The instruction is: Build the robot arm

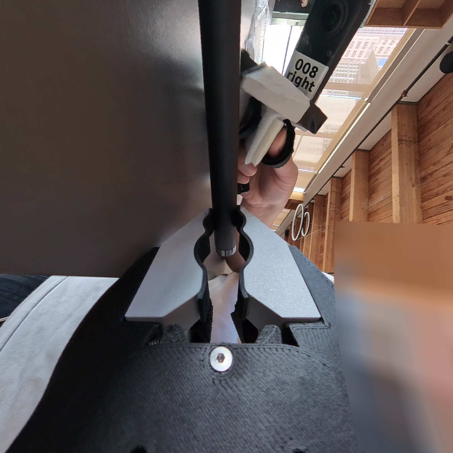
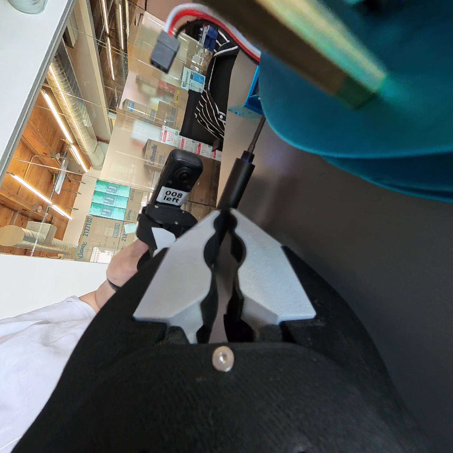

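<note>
Both wide-angle views are bright, lit by long ceiling strip lights (image 2: 61,117) and glaring daylight from tall windows (image 1: 343,85) at upper right; edges bow strongly, and the close teal cloth (image 2: 355,122) and yellow-green bar (image 2: 306,49) are blurred

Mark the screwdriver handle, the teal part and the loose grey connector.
screwdriver handle (image 1: 221,122), left wrist view, mid black shaft.
teal part (image 2: 343,117), right wrist view, curved outer face.
grey connector (image 2: 164,54), right wrist view, housing side.

A storeroom-like workshop: stacked cardboard cartons (image 2: 103,235) at nine o'clock, exposed ducting (image 2: 81,127), timber walls (image 1: 404,171) at three o'clock.
</note>
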